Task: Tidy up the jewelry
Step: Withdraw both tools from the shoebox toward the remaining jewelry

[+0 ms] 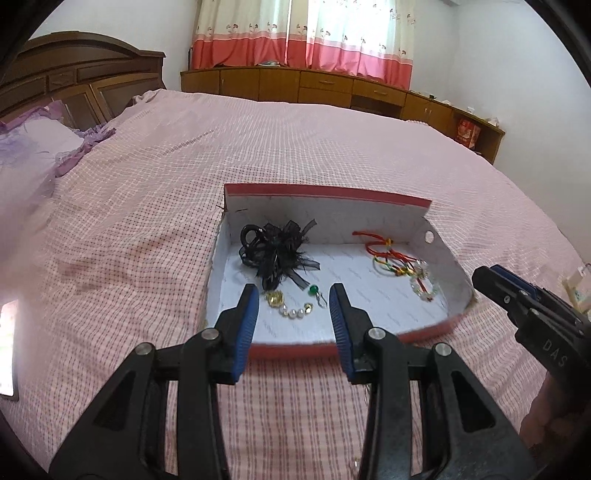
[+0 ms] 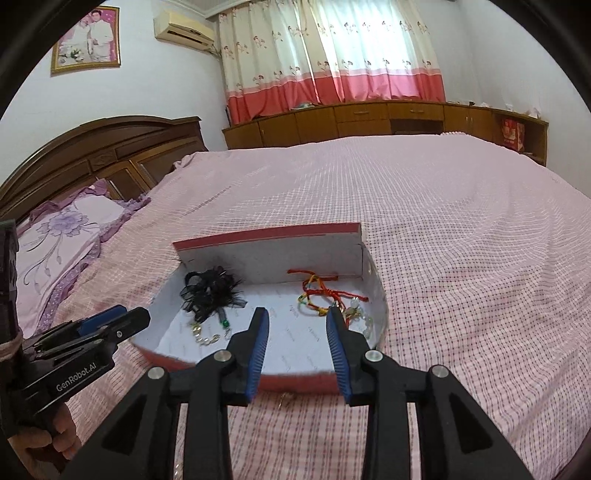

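Inside red-rimmed white box (image 1: 417,334): black ribbon bow (image 1: 275,251), pearl chain (image 1: 293,308), red cords (image 1: 384,251); both grippers released, empty

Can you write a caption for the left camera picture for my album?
Open left tool above a box holding jewelry.

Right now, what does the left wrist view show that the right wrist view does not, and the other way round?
Only the left wrist view: the left gripper from behind, jaws open and empty. Only the right wrist view: a framed picture, an air conditioner, and the right gripper from behind, open and empty. Both show the box on the bed, holding the black bow, pearl piece and red cords.
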A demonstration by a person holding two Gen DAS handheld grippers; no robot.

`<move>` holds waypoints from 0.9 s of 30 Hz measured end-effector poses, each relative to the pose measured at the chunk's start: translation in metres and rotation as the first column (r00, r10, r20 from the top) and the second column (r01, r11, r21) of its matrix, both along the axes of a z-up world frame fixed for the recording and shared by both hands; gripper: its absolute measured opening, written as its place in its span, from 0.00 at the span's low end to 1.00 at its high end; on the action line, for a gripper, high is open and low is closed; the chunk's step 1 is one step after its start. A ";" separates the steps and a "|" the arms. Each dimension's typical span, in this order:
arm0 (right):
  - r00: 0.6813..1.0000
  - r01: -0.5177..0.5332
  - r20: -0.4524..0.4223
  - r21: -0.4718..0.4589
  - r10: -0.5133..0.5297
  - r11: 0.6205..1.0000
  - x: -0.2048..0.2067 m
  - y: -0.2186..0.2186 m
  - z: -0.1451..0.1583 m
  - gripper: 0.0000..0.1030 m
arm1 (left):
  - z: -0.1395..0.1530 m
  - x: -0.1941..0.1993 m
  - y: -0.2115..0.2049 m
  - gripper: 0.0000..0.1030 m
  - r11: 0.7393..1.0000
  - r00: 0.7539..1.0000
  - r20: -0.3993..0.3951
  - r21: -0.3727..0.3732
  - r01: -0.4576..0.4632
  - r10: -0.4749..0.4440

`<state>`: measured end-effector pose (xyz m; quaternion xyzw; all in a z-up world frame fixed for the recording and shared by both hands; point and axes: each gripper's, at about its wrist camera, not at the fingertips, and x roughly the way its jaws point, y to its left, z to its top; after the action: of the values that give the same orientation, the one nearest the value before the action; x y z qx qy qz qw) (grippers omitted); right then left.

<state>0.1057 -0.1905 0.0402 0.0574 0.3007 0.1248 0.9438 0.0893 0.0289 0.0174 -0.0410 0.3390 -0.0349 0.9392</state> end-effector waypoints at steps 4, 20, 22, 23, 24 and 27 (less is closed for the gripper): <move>1.000 -0.011 0.006 -0.003 0.011 1.000 -0.017 0.001 0.002 0.34 | 0.002 -0.015 -0.001 0.30 1.000 1.000 -0.002 0.001 0.010 -0.010; 1.000 -0.022 -0.019 -0.005 0.022 1.000 -0.074 -0.001 -0.007 0.34 | -0.016 -0.064 -0.010 0.30 0.997 0.993 -0.094 0.000 0.078 -0.078; 0.999 -0.024 -0.030 -0.006 0.024 1.000 -0.079 -0.003 -0.010 0.34 | -0.020 -0.068 -0.014 0.30 0.995 0.989 -0.113 0.001 0.096 -0.095; 0.999 -0.024 -0.034 -0.009 0.024 1.000 -0.081 -0.003 -0.011 0.34 | -0.022 -0.070 -0.015 0.30 0.994 0.987 -0.121 -0.002 0.105 -0.104; 0.999 -0.023 -0.036 -0.012 0.023 1.000 -0.083 -0.004 -0.012 0.34 | -0.024 -0.073 -0.018 0.30 0.993 0.984 -0.132 -0.009 0.118 -0.118; 0.999 -0.022 -0.047 -0.018 0.021 1.000 -0.089 -0.008 -0.015 0.34 | -0.028 -0.079 -0.022 0.30 0.988 0.976 -0.153 -0.022 0.152 -0.154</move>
<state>0.0167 -0.1982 0.0249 0.0482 0.3243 0.1310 0.9356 0.0104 0.0067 -0.0107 -0.0220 0.4125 -0.1054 0.9046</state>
